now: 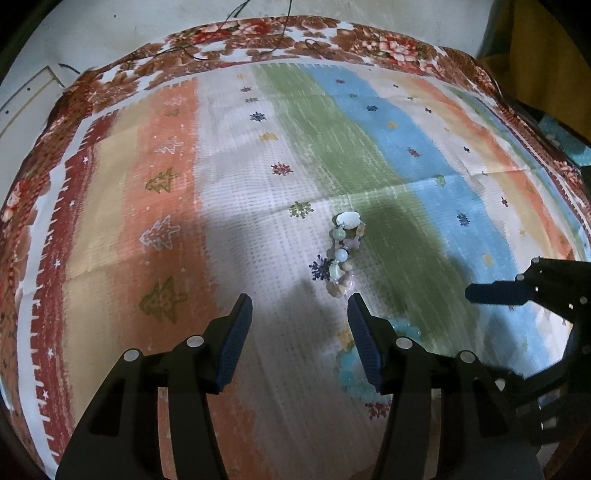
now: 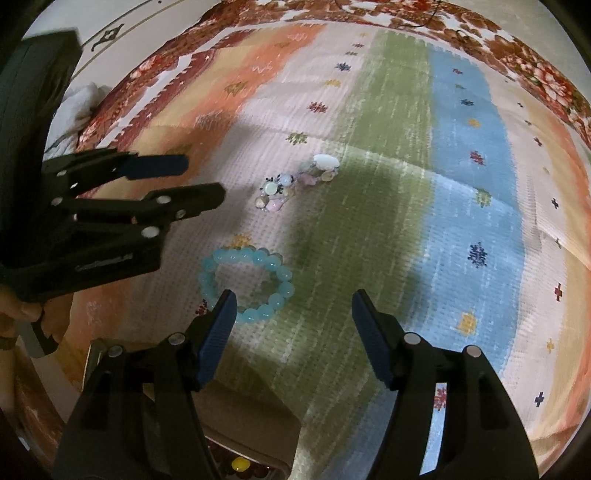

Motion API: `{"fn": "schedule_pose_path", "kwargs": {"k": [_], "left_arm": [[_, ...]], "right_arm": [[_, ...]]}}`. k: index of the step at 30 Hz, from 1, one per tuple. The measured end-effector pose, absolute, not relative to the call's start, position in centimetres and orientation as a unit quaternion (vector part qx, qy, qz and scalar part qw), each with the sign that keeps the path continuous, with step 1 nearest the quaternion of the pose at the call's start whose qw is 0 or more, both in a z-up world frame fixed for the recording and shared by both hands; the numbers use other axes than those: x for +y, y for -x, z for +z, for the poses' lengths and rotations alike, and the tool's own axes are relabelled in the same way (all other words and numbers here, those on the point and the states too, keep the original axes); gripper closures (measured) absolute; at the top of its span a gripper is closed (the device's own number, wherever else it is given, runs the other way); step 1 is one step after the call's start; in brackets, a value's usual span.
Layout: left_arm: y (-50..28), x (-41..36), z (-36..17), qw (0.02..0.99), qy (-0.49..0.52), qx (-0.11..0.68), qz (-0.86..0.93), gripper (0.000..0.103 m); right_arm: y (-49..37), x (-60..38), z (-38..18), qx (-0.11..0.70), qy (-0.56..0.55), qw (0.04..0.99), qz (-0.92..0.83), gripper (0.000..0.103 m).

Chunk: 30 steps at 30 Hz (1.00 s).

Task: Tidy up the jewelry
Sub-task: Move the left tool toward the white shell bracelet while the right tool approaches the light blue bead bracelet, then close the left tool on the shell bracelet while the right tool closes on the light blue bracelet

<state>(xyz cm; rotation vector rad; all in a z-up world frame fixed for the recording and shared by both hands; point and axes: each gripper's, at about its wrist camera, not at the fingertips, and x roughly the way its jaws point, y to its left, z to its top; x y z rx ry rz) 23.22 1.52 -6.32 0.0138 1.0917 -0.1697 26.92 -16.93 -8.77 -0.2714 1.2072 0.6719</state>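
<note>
We hold both open tongs, left (image 1: 300, 299) and right (image 2: 291, 297), empty above two bracelets, pastel (image 1: 343, 254) far, blue (image 2: 245, 286) near.

A striped cloth (image 1: 221, 184) with a floral border covers the surface, a thin black cord (image 1: 280, 33) trailing across its far edge.

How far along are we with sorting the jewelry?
Early. Nothing looks sorted: the blue bracelet and the pastel bracelet both lie loose on the cloth. Both tools, left and right, are open and empty above them. A container shows at the bottom edge; both pieces remain to pick up.
</note>
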Motion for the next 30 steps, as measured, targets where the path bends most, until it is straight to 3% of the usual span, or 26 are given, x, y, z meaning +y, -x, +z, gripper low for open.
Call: {"fn": "schedule_pose_path", "kwargs": {"k": [9,24,26,30], "left_arm": [[-24.6,0.5,-7.5,0.845,-0.015,0.527,-0.093,0.049],[-27.2,-0.3,-9.8,0.828,-0.005,0.549,-0.113,0.049],[-27.4,-0.4,-10.0,0.828,-0.009,0.549,-0.115,0.053],[-27.5,-0.5,-10.2,0.83,-0.025,0.547,-0.108,0.08]], "right_arm": [[-27.4,-15.7,-9.9,0.566,0.144,0.747,0.318,0.04],[-28.9,-14.9,-11.9,0.583,0.157,0.73,0.32,0.061],[-29.1,-15.0,-12.1,0.585,0.154,0.729,0.32,0.065],[-29.5,-15.1,-12.2,0.583,0.159,0.733,0.312,0.085]]}}
